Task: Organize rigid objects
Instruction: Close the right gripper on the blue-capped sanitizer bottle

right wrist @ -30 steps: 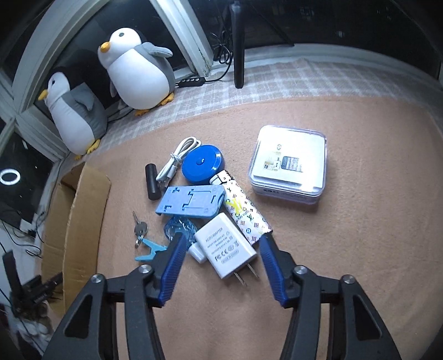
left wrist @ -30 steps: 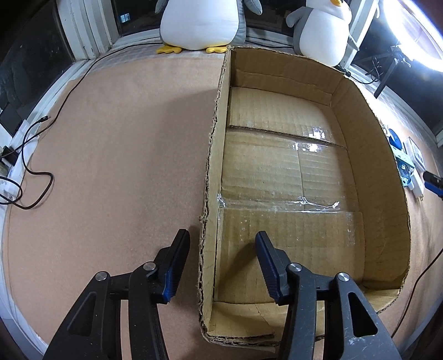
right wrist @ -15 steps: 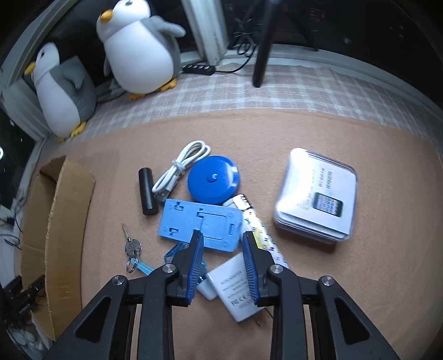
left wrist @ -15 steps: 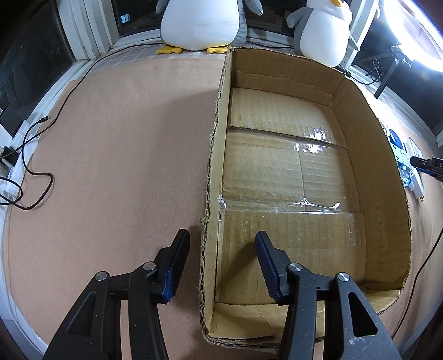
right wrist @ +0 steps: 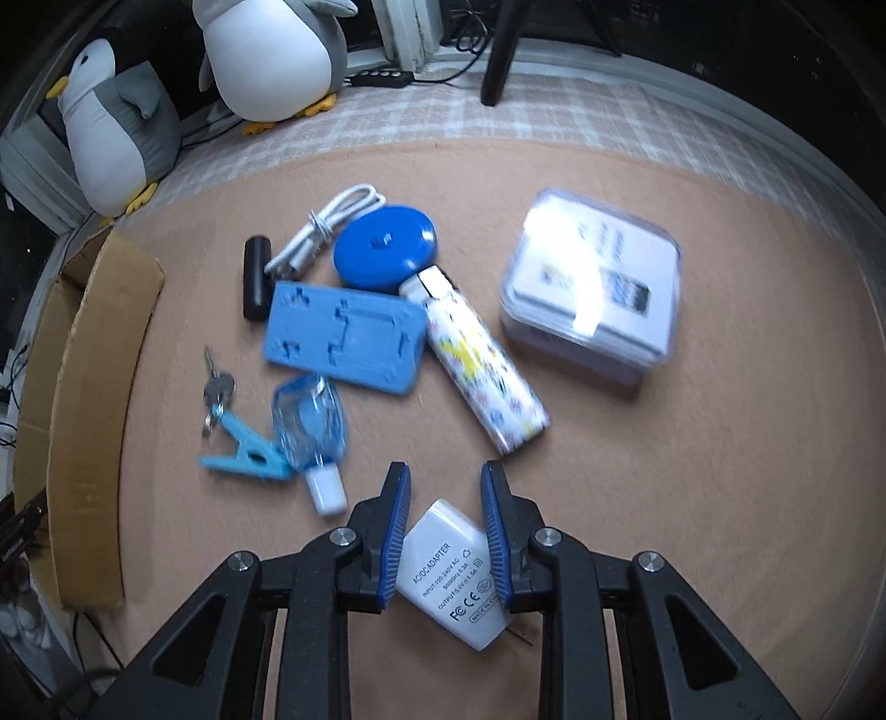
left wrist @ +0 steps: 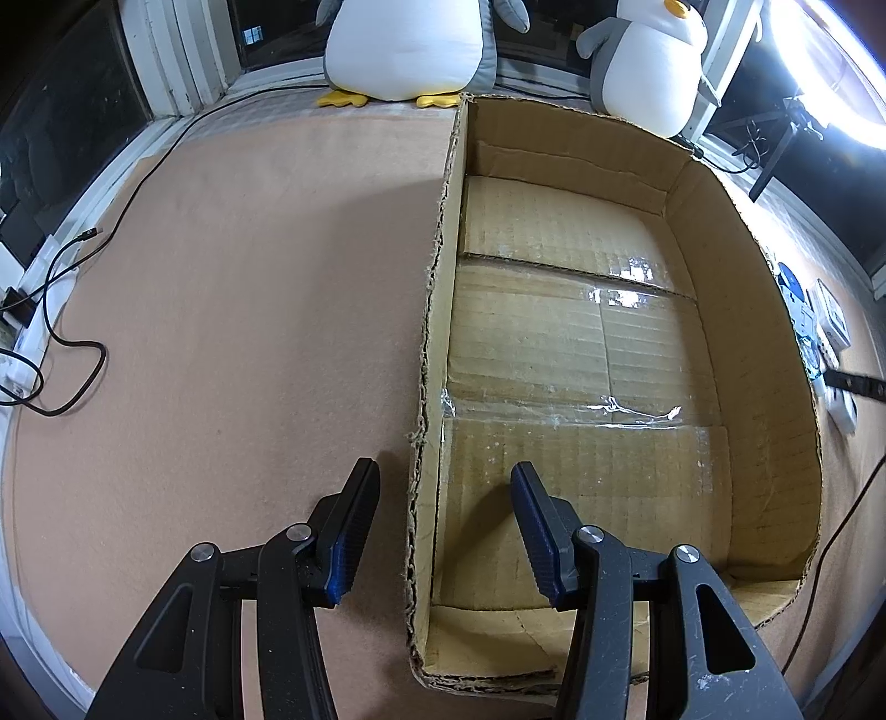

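Note:
My right gripper [right wrist: 446, 498] is shut on a white AC adapter [right wrist: 454, 570] and holds it above the brown mat. Ahead of it lie a patterned tube [right wrist: 482, 365], a blue phone stand [right wrist: 346, 335], a blue round case [right wrist: 385, 252], a clear boxed device [right wrist: 592, 288], a white cable [right wrist: 321, 232], a black cylinder [right wrist: 256, 277], a small blue bottle [right wrist: 313, 426], a blue clip [right wrist: 243, 451] and keys [right wrist: 216, 387]. My left gripper [left wrist: 446, 501] is open and empty, its fingers on either side of the left wall of the empty cardboard box [left wrist: 736, 232].
The box's edge [right wrist: 94, 387] stands left of the pile in the right wrist view. Two plush penguins [left wrist: 404, 50] [left wrist: 648, 66] sit behind the box. Black cables [left wrist: 50, 332] lie at the mat's left edge. A black stand pole [right wrist: 501, 50] rises at the back.
My right gripper closed on the white adapter and lifted it back from the pile, showing the small blue bottle. The left gripper has not moved.

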Action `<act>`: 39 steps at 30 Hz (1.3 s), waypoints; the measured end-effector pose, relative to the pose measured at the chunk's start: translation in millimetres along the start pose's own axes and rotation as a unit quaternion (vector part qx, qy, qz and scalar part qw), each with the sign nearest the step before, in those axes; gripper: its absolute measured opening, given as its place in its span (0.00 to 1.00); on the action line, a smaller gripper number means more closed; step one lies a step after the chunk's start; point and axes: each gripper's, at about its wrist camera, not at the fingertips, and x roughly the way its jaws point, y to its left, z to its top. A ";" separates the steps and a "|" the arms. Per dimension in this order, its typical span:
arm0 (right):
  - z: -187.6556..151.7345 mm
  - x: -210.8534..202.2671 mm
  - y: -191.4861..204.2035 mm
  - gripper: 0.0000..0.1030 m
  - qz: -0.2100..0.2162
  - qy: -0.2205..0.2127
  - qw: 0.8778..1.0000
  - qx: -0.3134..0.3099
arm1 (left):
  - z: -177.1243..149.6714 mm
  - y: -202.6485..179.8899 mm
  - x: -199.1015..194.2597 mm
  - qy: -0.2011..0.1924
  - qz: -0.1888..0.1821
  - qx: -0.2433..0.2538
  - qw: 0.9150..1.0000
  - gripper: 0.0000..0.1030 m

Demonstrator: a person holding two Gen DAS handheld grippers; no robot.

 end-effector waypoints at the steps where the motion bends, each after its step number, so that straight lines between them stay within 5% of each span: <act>1: -2.6 -1.6 -0.6 0.23 0.003 0.002 1.000 0.004 | 0.0 0.2 0.0 0.000 0.000 0.000 1.000 0.52; 8: 16.1 -13.3 13.4 0.23 0.053 -0.050 0.996 0.043 | 0.1 -0.8 0.2 -0.001 0.001 0.004 1.000 0.52; 17: 32.4 15.1 41.5 0.24 0.099 -0.018 0.993 0.055 | -0.8 0.7 0.2 -0.002 -0.001 -0.002 1.000 0.52; 23: 7.7 11.9 60.9 0.24 0.097 0.006 0.995 0.017 | -1.0 2.8 0.6 -0.003 -0.001 -0.003 1.000 0.52; 31: -6.6 4.3 36.4 0.20 0.059 0.004 0.998 0.025 | -0.8 1.2 1.2 -0.003 0.001 0.000 1.000 0.52; 39: 9.8 1.9 47.6 0.32 0.049 -0.021 0.999 -0.005 | -0.9 1.3 1.2 -0.003 0.001 0.000 1.000 0.52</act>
